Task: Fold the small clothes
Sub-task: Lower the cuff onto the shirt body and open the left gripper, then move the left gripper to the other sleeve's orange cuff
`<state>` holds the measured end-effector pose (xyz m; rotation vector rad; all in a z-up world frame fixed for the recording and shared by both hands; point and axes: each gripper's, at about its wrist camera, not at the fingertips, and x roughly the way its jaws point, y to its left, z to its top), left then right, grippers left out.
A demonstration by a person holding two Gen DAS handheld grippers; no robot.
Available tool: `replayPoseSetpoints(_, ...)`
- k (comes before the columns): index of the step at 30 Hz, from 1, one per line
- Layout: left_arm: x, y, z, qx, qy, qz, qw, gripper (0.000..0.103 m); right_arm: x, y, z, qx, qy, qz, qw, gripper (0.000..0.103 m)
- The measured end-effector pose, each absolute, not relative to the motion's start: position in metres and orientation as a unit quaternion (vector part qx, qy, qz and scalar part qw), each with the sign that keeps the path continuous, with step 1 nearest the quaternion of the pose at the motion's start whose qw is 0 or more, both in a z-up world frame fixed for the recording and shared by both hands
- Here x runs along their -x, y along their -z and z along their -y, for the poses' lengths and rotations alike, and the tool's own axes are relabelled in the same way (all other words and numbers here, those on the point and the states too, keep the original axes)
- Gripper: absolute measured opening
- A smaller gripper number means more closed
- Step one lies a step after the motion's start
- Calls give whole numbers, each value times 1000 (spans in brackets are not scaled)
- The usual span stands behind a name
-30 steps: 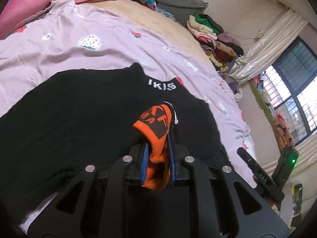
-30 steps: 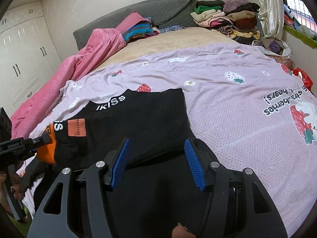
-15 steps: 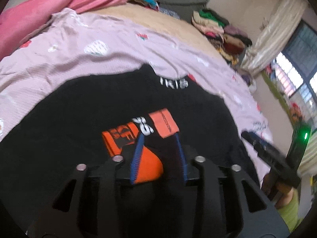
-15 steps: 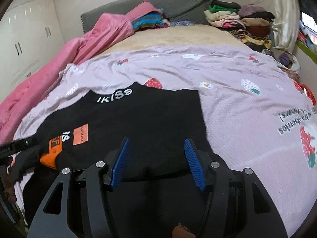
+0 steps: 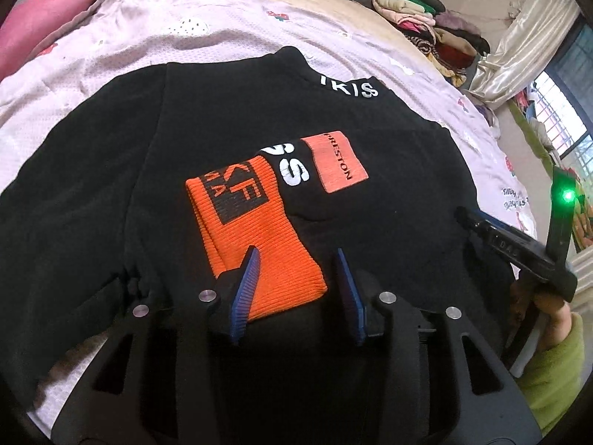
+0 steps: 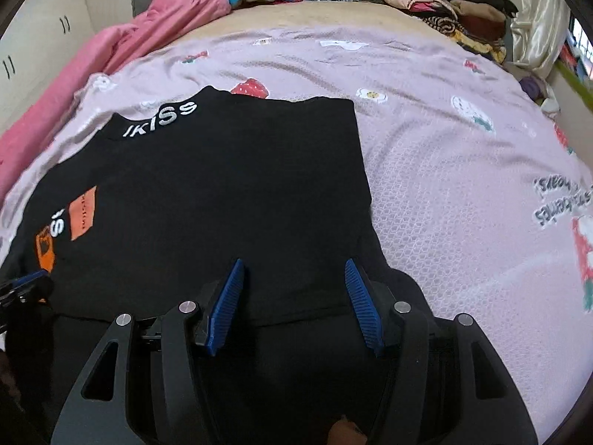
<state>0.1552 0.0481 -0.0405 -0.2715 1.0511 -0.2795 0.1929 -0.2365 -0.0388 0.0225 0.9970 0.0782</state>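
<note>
A bed (image 6: 463, 185) under a lilac strawberry-print sheet carries the black sweater (image 6: 222, 193), which lies flat with its lettered collar at the far edge and its hem toward both cameras. The right-hand side edge of the sweater looks folded straight; on the other side the sleeve is laid inward across the body, ending in the orange cuff (image 5: 255, 237). That cuff lies directly ahead of the left claw (image 5: 296, 289), its long axis running away from the claw and slightly to the left, its near end resting between the spread blue fingers, which grip nothing. The right claw (image 6: 292, 300) is likewise released, hovering over the hem near the right edge. The left claw is much the nearer to the cuff; the lengthwise fold probably starts from the hem.
</note>
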Motion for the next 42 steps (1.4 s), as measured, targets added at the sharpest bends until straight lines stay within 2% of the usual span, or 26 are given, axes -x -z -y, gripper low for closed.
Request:
replayPoseSetpoints(4,-150,38,-50,128,132,-496,849,41,-187,35,234,-10,-37,-470,882,57)
replayPoseSetpoints(6,-148,37,-49,129,134,-495,849,47,-181,30,233,-15,-43,-460,887,67)
replayPoseSetpoints(12,-146,33,-44,116,137,-493,851,61,-163,20,234,-27,-51,-447,892,70)
replayPoseSetpoints(15,-144,29,-44,107,129,-490,856,71,-157,13,234,-30,-55,-439,896,80)
replayPoseSetpoints(17,-143,27,-46,113,131,-486,857,71,-154,7,235,-32,-58,-431,900,81)
replayPoseSetpoints(20,-141,22,-48,112,126,-479,861,75,-149,0,235,-32,-58,-422,904,90)
replayPoseSetpoints(22,-139,20,-50,114,124,-475,863,77,-145,-4,236,-36,-60,-414,908,90)
replayPoseSetpoints(25,-136,13,-51,108,115,-467,870,91,-141,-9,237,-41,-61,-407,910,96)
replayPoseSetpoints(27,-133,9,-53,107,115,-460,874,93,-138,-12,238,-42,-62,-403,912,96)
replayPoseSetpoints(42,-113,-10,-73,112,82,-437,889,93,-124,-34,218,-31,-82,-385,919,98)
